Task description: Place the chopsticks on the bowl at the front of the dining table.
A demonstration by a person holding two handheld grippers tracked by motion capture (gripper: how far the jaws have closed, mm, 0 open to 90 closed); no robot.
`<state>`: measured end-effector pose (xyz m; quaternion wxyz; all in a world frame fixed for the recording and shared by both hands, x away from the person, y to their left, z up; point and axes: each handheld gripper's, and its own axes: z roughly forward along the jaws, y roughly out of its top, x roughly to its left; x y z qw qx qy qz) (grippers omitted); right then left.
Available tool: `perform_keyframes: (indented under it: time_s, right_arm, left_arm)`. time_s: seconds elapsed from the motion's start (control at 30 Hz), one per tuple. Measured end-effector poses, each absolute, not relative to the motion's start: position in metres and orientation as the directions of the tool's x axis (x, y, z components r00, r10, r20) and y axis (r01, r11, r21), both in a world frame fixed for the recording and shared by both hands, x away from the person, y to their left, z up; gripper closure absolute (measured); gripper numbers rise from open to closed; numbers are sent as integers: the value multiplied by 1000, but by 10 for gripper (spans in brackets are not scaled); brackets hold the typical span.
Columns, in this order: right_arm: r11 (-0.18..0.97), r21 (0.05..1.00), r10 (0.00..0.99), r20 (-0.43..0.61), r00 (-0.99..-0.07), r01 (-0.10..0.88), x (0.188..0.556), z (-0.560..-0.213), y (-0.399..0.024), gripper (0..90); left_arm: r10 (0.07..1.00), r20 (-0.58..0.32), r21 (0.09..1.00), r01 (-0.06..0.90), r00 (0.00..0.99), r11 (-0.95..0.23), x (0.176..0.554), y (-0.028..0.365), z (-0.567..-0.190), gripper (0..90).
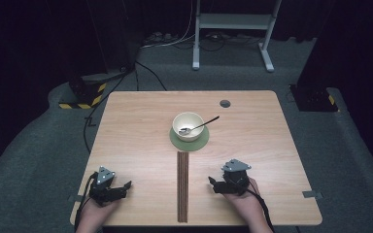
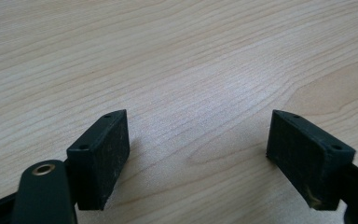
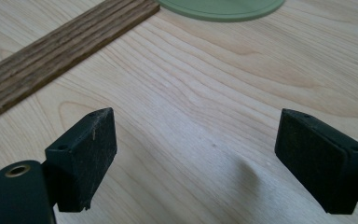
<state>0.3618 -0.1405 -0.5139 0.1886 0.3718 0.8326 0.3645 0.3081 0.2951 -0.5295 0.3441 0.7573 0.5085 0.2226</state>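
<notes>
Down at the near edge of the bench (image 1: 141, 121), the left tool (image 1: 126, 186) rests at about seven o'clock from the bench's middle, its jaws spread wide apart and holding nothing; the left gripper view shows bare pale wood grain between its two black pads (image 2: 103, 154). The right tool (image 1: 212, 183) sits at about five o'clock, jaws likewise wide apart and empty. Its own view catches what the left one's misses: the dark wooden strip (image 3: 56, 56) running off at ten o'clock, and the edge of the green coaster (image 3: 223, 7) at twelve.

From above, that dark wooden strip (image 1: 182, 187) lies between the two tools, its long axis running from six to twelve o'clock, its far end stopping just short of the green coaster (image 1: 177, 141). On the coaster stands a cream bowl (image 1: 187, 127), at the bench's middle and well apart from both tools. Inside it lies a spoon (image 1: 200, 125), seen from above alone: its head rests in the bowl's bottom, while the handle leans over the rim and points toward two o'clock. A small round grommet (image 1: 225, 103) sits beyond, at about one o'clock.
</notes>
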Motion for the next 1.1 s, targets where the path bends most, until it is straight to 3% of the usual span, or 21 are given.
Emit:
perform_keyframes:
  time_s: [0.4, 0.6, 0.93, 1.1]
  right_arm:
    - [481, 752, 712, -35, -702, 450, 359, -511, -100, 153]
    - [519, 749, 675, -65, -735, 411, 355, -507, -80, 260]
    - [498, 750, 688, -37, -725, 434, 358, -501, -66, 444]
    - [498, 745, 698, -41, -715, 444, 366, -500, -56, 460]
  left_arm:
    - [920, -9, 742, 619, 391, -256, 308, 296, -529, 206]
    - [915, -11, 743, 616, 404, -263, 309, 296, -529, 191]
    - [910, -11, 739, 616, 415, -272, 310, 295, -529, 177]
    - [912, -18, 741, 617, 410, -263, 310, 294, -530, 166]
